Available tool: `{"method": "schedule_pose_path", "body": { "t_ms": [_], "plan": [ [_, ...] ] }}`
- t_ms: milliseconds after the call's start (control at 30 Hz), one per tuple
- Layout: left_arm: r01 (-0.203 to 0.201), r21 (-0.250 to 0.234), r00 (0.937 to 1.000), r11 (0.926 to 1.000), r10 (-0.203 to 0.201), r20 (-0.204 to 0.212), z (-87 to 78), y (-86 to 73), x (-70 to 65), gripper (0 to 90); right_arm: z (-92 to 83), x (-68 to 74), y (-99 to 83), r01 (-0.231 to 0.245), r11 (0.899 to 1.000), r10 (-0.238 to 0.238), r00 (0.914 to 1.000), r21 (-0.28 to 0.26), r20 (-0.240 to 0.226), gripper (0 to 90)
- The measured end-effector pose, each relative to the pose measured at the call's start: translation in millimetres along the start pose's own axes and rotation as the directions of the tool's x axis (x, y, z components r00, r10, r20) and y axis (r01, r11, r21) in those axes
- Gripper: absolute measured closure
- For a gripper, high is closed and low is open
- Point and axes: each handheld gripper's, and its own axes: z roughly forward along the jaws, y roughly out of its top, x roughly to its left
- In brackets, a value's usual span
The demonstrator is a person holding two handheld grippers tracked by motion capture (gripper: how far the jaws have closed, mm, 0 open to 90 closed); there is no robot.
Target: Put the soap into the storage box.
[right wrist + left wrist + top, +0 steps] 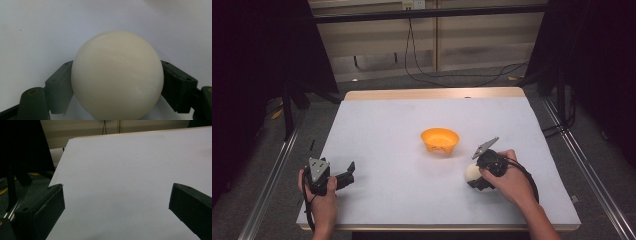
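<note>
Step in hand: right gripper [117, 82] is clamping the cream ball [117, 75] on the white table [387, 130], its jaws pressing both sides.
Left gripper [117, 202]: idling, jaws apart, holding nothing.
Next move: probably lifting the ball toward the nearby orange bowl [440, 140], keeping the grip firm.

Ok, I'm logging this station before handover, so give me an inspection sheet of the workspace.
Surface: white table top, bare wooden strip along the far edge.
Job's things: cream ball between the right gripper's pads; orange bowl upright near the middle, looks empty.
Clutter: nothing seen.
Grippers: right gripper shut on the ball; left gripper open, nothing between its jaws.
Cables: black cables on the floor behind the table.
Surroundings: dark curtains both sides, metal rails alongside.
</note>
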Motion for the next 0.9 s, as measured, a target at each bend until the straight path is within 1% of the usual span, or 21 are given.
{"method": "schedule_pose_path", "body": {
  "t_ms": [167,233,333,567,667,767,833,900],
  "plan": [
    [-0.001,0.002,1.0,1.0,0.001,0.004,0.7,0.1,-0.4,0.1,0.9,0.5,-0.1,0.001,1.0,-0.001,1.0,-0.001,0.004,20.8],
    [-0.001,0.001,1.0,1.0,0.001,0.003,0.7,0.1,-0.4,0.1,0.6,0.6,-0.4,-0.011,1.0,0.011,0.9999,0.0,0.003,20.9],
    [-0.001,0.004,1.0,1.0,0.0,0.003,1.0,0.2,-0.6,0.1,0.7,0.7,-0.3,-0.015,1.0,0.015,0.9999,0.001,-0.002,21.0],
    [-0.005,0.009,1.0,0.9999,0.005,0.0,1.5,0.4,-1.1,0.1,1.9,2.1,-2.3,0.012,1.0,-0.011,0.9998,-0.011,0.014,21.5],
    [-0.005,0.01,1.0,0.9999,0.005,0.003,1.6,0.3,-1.0,0.1,2.1,2.7,-2.1,0.025,1.0,-0.024,0.9994,-0.009,0.025,21.9],
    [-0.006,0.011,1.0,0.9999,0.006,0.0,1.6,0.4,-1.1,0.2,1.8,2.9,-1.0,0.021,1.0,-0.021,0.9995,0.003,0.023,22.9],
    [-0.006,0.011,1.0,0.9999,0.006,0.001,1.6,0.4,-1.1,0.2,1.8,2.5,-0.1,0.031,0.999,-0.031,0.9993,0.008,0.019,23.1],
    [-0.004,0.011,1.0,0.9999,0.004,0.002,1.7,0.4,-1.1,0.2,1.7,2.6,0.5,0.027,1.0,-0.028,0.9995,0.013,0.017,23.2]
  ]
}}
